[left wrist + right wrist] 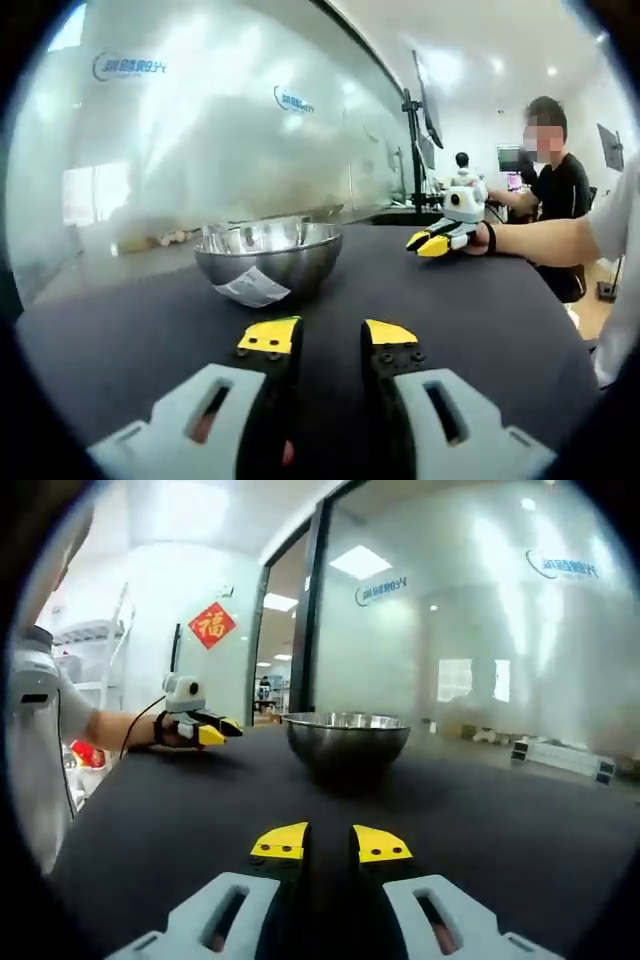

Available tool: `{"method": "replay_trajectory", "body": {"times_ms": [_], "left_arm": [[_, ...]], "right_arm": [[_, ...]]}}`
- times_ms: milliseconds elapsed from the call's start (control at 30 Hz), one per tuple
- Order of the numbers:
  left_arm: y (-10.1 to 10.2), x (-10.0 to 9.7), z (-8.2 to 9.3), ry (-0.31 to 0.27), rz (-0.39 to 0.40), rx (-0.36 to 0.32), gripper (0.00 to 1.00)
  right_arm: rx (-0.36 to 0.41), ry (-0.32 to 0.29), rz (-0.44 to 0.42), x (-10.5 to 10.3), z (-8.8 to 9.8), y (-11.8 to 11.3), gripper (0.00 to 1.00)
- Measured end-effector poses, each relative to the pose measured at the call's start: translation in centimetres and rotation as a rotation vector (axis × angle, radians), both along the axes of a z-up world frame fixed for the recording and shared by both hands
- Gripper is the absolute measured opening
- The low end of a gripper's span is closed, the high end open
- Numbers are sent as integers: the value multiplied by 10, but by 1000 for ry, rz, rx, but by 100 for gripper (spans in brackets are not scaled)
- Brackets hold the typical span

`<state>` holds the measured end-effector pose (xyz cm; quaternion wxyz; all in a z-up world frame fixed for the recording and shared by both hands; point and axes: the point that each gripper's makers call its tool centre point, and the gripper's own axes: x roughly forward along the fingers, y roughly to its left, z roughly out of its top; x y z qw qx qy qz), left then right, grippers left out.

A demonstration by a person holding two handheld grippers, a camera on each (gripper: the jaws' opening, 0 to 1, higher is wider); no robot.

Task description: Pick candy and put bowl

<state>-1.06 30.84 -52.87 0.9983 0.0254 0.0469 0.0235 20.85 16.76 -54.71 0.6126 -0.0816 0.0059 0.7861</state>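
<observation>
Steel bowl (267,256) sits on the dark table (480,300), ahead of both grippers' fingers. Left gripper (329,340) and right gripper (331,844) have fingers apart, holding nothing.

The right gripper (331,843) hovers low over the dark tabletop (500,820), its yellow-tipped jaws slightly apart and holding nothing. Ahead stands a steel bowl (347,740). To the left, the left gripper (222,729) rests on the table, held by a hand (168,730).
</observation>
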Motion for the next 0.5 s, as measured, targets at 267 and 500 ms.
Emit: {"method": "replay_trajectory", "body": {"times_ms": [267,500], "left_arm": [[1,0,-13,30,2,38,18],[2,-2,-17,55,6,59,18]], "right_arm": [[-28,-22,-8,-3,-6,1,11],[-2,1,-11,-7,2,-2,11]]}}
